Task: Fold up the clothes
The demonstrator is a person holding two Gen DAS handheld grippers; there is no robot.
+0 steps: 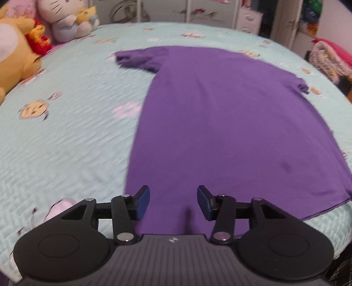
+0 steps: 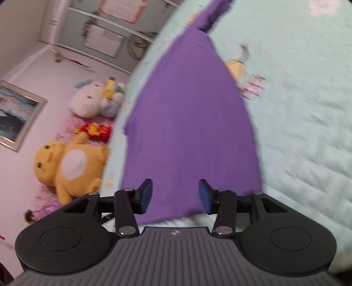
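A purple T-shirt (image 1: 220, 123) lies spread flat on a pale blue quilted bed (image 1: 77, 132), one sleeve (image 1: 140, 59) out to the far left and the other sleeve (image 1: 302, 85) at the right. My left gripper (image 1: 173, 199) hovers over the shirt's near hem, jaws apart, flat cloth showing between the blue pads (image 1: 144, 201). In the tilted right wrist view the same T-shirt (image 2: 187, 123) stretches away. My right gripper (image 2: 175, 194) stands open over its near edge, with nothing pinched between the pads (image 2: 146, 195).
A yellow plush (image 1: 15, 61), a white cat plush (image 1: 68, 19) and a red cushion (image 1: 39, 37) sit at the bed's far left. A heap of clothes (image 1: 330, 57) lies at the far right, with wardrobe doors behind. A framed picture (image 2: 15, 114) hangs on the wall.
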